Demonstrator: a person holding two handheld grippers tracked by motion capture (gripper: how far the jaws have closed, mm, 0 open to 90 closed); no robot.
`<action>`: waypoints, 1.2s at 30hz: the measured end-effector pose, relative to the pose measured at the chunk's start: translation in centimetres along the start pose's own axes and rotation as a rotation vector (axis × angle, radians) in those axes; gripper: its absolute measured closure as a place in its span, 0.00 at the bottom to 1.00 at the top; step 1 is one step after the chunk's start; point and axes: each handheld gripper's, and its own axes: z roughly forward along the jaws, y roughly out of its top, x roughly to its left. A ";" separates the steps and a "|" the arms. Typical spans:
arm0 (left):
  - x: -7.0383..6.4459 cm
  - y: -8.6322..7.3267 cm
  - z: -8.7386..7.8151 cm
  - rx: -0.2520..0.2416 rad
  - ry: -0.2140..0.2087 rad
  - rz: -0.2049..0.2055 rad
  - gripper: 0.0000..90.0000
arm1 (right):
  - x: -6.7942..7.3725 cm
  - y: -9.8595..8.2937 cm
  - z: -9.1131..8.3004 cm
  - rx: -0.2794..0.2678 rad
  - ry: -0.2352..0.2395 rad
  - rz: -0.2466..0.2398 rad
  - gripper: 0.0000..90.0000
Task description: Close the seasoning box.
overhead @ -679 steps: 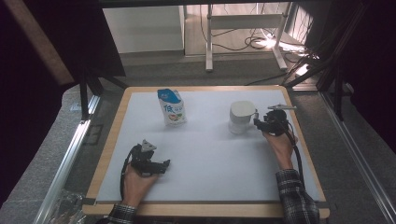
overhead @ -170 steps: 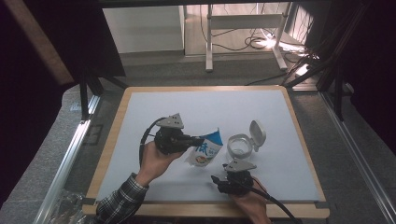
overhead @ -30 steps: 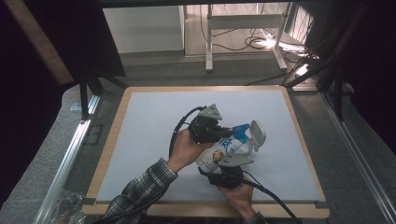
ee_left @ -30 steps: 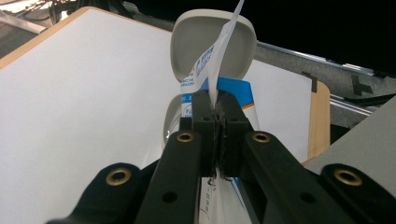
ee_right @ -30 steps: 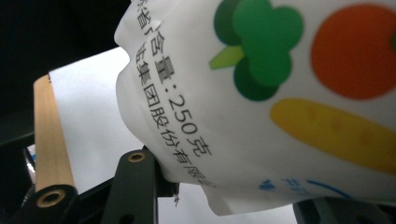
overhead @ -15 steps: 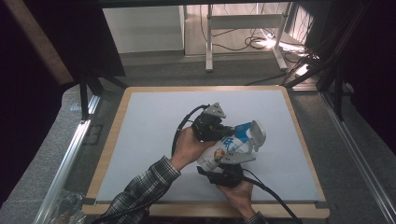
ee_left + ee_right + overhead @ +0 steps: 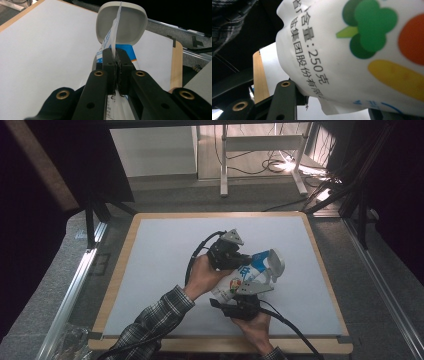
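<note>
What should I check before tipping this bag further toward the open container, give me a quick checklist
1. Left tool shut on the bag top seam: ok, the seam is pinched between its jaws.
2. Right tool gripping the bag's lower end: cannot tell, the bag covers the jaw tips.
3. Container lid flipped open: ok.
4. Bag top aimed at the container: ok, the seam lines up with the lid.
5. Bag opened for pouring: cannot tell.
6. Spills on the white mat: ok, none visible.

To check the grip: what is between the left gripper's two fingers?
In the left gripper view, the left gripper pinches the pouch's thin top edge between its fingers; nothing else there.
</note>
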 end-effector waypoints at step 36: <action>0.5 0.8 1.1 0.046 0.000 -0.014 0.97 | 0.2 0.7 -0.4 -0.028 0.042 0.040 0.64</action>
